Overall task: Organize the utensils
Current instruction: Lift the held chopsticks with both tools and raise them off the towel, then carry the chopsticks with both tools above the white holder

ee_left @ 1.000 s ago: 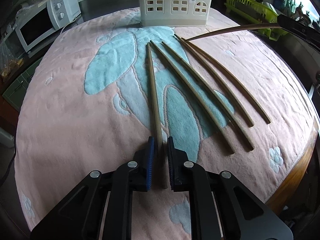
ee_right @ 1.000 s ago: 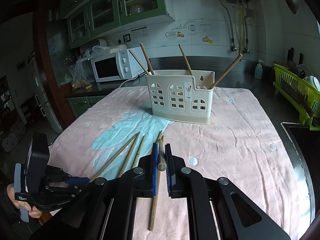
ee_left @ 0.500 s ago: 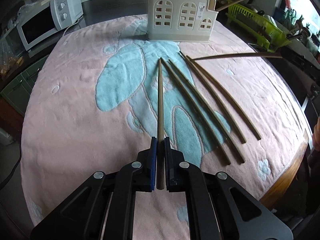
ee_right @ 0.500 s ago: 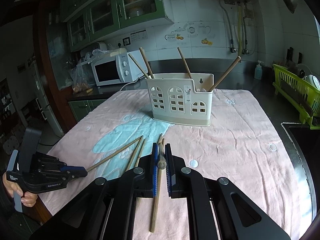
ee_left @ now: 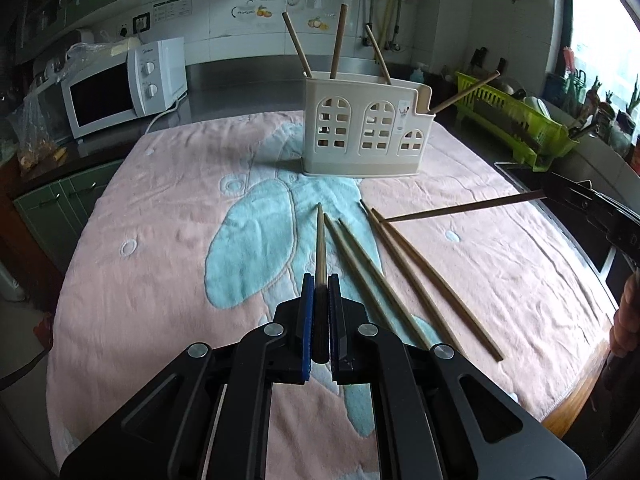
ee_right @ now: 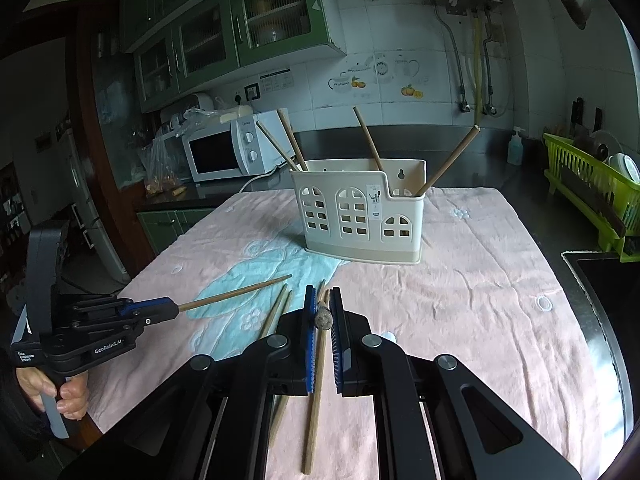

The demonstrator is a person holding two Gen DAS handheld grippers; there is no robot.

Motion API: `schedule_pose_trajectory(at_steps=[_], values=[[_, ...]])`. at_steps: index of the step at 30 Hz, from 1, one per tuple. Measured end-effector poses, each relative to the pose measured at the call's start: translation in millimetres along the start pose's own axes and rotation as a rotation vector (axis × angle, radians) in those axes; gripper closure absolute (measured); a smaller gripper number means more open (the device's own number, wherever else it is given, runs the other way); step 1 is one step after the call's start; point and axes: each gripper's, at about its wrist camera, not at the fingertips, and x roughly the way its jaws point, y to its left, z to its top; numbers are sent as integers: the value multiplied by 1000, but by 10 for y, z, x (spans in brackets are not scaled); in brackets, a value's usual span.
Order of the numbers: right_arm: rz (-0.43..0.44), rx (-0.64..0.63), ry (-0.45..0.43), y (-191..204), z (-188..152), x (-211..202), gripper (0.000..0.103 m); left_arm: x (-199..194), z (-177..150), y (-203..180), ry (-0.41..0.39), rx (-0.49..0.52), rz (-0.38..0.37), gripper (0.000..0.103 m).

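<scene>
A cream utensil holder (ee_left: 366, 136) (ee_right: 360, 216) stands at the far side of the pink towel with several wooden chopsticks upright in it. My left gripper (ee_left: 320, 280) (ee_right: 172, 308) is shut on a chopstick (ee_left: 320, 240) (ee_right: 236, 292) and holds it off the towel, pointing toward the holder. My right gripper (ee_right: 323, 300) (ee_left: 560, 192) is shut on another chopstick (ee_right: 322, 316) (ee_left: 460, 210), also lifted. Several loose chopsticks (ee_left: 420, 276) (ee_right: 276, 312) lie on the towel between the grippers.
A white microwave (ee_left: 120, 92) (ee_right: 236, 148) stands at the back left on the counter. A green dish rack (ee_left: 516, 120) (ee_right: 592, 184) stands at the right. A sink edge (ee_right: 600, 280) borders the towel (ee_left: 160, 240) on the right.
My left gripper has shut on a chopstick that lay on the towel and lifted it, tilting up to face the holder. My right gripper still holds its chopstick.
</scene>
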Motion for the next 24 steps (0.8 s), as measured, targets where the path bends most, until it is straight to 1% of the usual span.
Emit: schedule_pose_trajectory(at_steps=[5, 10, 16, 24], values=[[0, -4, -11, 10, 30, -10, 96, -60, 18, 16, -45, -1, 12, 98], [2, -7, -25, 33, 64, -49, 96, -165, 9, -35, -101, 42, 41, 98], [3, -13, -48, 43, 129, -97, 96, -288, 37, -100, -167, 70, 24, 98], [22, -22, -83, 22, 332, -127, 96, -334, 170, -96, -193, 61, -3, 98]])
